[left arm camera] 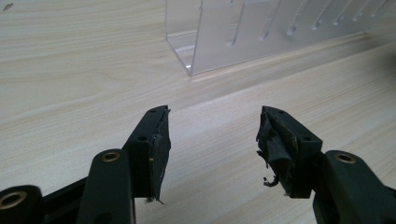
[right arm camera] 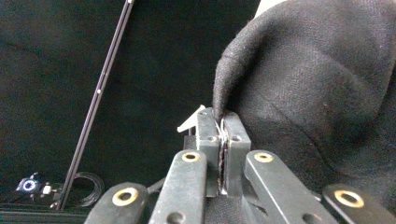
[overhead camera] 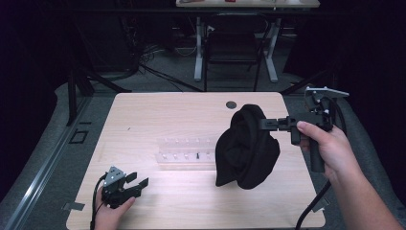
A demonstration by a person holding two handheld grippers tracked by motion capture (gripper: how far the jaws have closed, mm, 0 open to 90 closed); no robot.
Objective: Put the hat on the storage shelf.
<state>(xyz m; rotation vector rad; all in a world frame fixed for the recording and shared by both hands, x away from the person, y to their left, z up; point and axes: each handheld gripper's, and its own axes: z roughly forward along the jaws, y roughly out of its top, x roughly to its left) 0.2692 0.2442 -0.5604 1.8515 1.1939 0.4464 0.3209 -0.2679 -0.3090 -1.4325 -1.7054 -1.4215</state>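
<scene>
In the high view, the right gripper (overhead camera: 264,124) is held level above the right half of the wooden table (overhead camera: 143,115), its jaws pinched together on the upper edge of a black garment (overhead camera: 246,148), which hangs down from the jaw tips in a bunched mass; its lowest folds look to reach the tabletop or hang just over it, though I cannot tell whether they touch. The right hand (overhead camera: 325,143) grips the handle behind the jaws. Just beside the cloth, on the far side from that hand, lies a clear acrylic rack (overhead camera: 184,154). Well apart from the cloth, the left gripper (overhead camera: 136,184) rests low at the table's near left corner in the left hand (overhead camera: 111,211), its jaws spread with nothing between them. In the left gripper view, the two black jaws stand wide apart over bare wood, their pads (left arm camera: 161,154) worn and frayed, and the clear acrylic rack (left arm camera: 233,37) sits ahead of them, apart from the tips. In the right gripper view, the jaws meet tightly, clamping a fold of the black garment (right arm camera: 317,93), whose woven fabric rises from the tips and spreads ahead and to one side, against a dark background.
</scene>
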